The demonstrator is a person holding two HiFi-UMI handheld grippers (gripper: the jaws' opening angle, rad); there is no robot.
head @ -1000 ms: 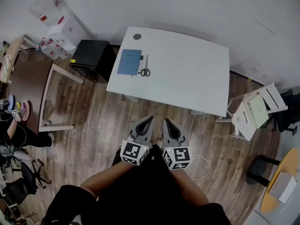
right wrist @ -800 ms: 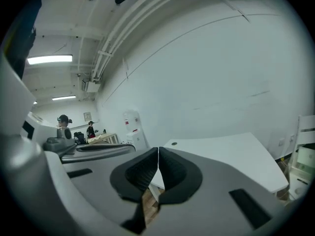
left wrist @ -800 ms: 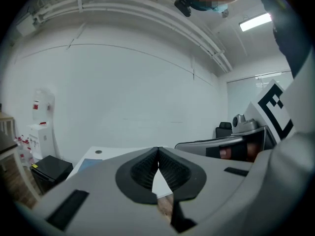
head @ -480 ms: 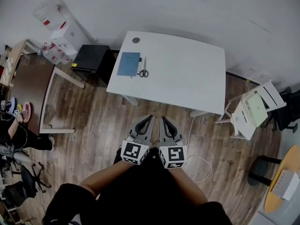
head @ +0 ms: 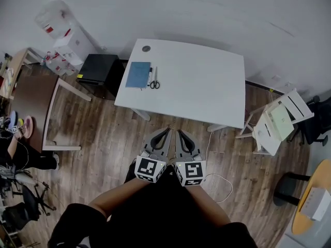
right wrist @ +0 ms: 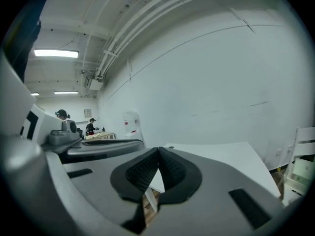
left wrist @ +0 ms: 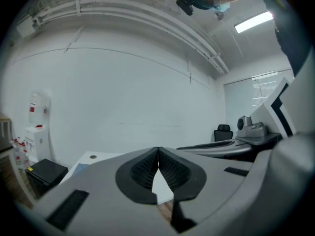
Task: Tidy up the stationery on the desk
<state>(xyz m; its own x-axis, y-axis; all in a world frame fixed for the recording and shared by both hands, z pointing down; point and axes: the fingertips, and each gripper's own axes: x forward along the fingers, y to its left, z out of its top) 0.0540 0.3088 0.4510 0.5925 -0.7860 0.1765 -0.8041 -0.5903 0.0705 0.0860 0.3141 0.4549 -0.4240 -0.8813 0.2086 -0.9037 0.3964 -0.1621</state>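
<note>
With jaws pressed together on nothing, the left gripper [head: 164,133] and the right gripper [head: 182,134] hang side by side above the wooden floor [head: 103,133], well apart from the white counter [head: 207,87]. The stationery lies in a tight row at about 11 o'clock from them, near the counter's left edge: a blue notebook [head: 138,74], a pen [head: 149,76] just beside it, then scissors [head: 154,81]. Probable faults: jaws arriving unopened shove an item instead of seizing it, a grasp on the pen disturbs both close neighbours, and a leftward push sends the flat notebook over the edge toward the black cabinet [head: 98,68].
</note>
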